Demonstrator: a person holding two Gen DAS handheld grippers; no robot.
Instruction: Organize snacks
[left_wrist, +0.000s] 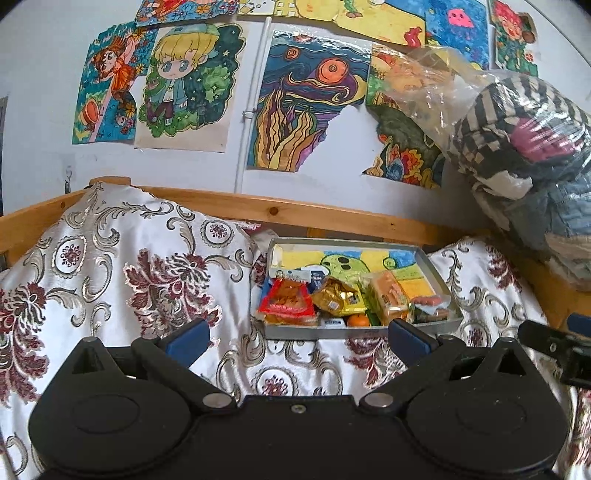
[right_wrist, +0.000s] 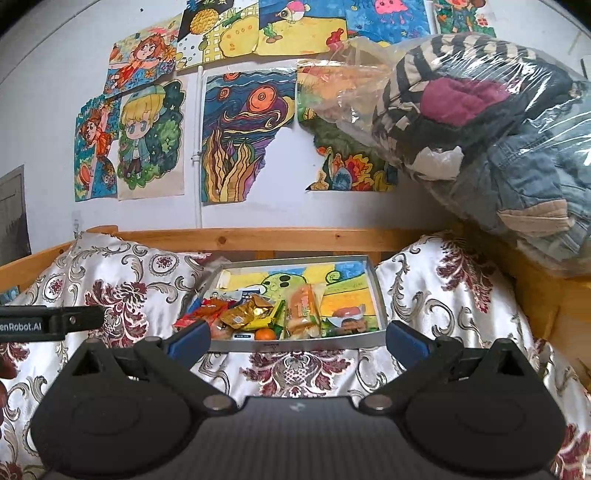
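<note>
- My left tool (left_wrist: 299, 338) sits at the bottom centre of its frame, blue fingers (left_wrist: 188, 336) spread wide apart with nothing between them.
- My right tool (right_wrist: 297, 338) is the same in its own view: fingers well apart, empty, low centre of the frame.
- The grey tray (left_wrist: 364, 330) lies on the floral bedspread (left_wrist: 122, 273), just right of centre in the left wrist view and mid-frame in the right.
- I see the snacks bunched at the tray's near edge: a red packet (left_wrist: 286, 301) at the left, a gold packet (left_wrist: 334, 295) beside it, a small orange fruit (left_wrist: 358, 320) against the front wall, and an orange wrapped pack (left_wrist: 391, 297) further right.
- The far half of the tray shows only a coloured drawing lining its floor (left_wrist: 354, 260).
- A clear bag of clothes (right_wrist: 491, 122) fills the upper right; drawings (left_wrist: 192, 85) cover the wall above the wooden bed rail (left_wrist: 332, 216).
</note>
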